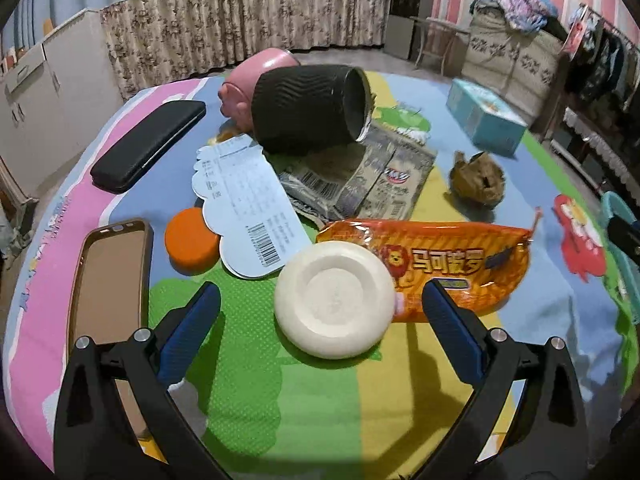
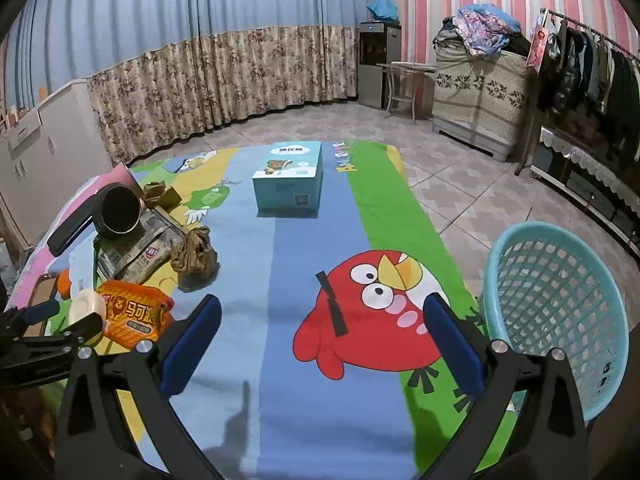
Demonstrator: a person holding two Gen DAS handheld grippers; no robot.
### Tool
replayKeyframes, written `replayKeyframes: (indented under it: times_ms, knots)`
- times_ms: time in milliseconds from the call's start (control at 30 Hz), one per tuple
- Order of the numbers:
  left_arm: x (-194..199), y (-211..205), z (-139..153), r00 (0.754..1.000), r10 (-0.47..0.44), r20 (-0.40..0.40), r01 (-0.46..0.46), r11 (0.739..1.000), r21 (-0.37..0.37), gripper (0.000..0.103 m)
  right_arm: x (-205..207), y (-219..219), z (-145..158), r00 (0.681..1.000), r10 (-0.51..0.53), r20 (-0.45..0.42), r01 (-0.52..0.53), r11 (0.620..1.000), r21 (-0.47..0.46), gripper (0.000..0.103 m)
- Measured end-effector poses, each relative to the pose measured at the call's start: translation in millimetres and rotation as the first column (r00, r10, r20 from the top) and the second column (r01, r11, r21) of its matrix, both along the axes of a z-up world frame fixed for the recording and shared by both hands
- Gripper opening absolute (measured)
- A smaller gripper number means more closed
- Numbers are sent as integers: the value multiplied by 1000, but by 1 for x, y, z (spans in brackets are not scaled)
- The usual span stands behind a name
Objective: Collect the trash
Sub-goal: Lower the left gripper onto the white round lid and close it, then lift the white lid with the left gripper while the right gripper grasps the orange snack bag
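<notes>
In the left wrist view my left gripper is open, its blue fingers on either side of a cream round lid lying on the table. An orange snack wrapper lies just behind the lid. Farther back are a grey flattened packet, a white label card, a crumpled brown paper wad and a black ribbed cup on its side. In the right wrist view my right gripper is open and empty above the cartoon tablecloth, with a teal mesh basket at its right.
A black case, a phone case, an orange cap, a pink pot and a light blue tissue box lie on the table. Tiled floor, curtains and a clothes rack stand beyond.
</notes>
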State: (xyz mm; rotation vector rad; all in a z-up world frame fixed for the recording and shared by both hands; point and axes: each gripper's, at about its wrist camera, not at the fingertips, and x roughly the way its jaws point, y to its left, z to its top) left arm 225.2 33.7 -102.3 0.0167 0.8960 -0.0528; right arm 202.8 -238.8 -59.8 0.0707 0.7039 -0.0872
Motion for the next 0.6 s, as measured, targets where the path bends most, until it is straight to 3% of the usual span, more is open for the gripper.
replayKeyframes:
  times_ms: [267,433,600]
  knots:
    - [9,-3,-6,999,-13,-44,13,1000,10,62,1,8,-6,999,29,-20,-29,1000,4,98]
    - [7,2,-6,1000,-9,-22,9,1000,-12,60,1,22,-9,998,66,-18,-65,997,34,98]
    - [-8,14,9,997,5,82,-8,999,36,60,3,50,-15,991,127,-30,-126,992,25,98]
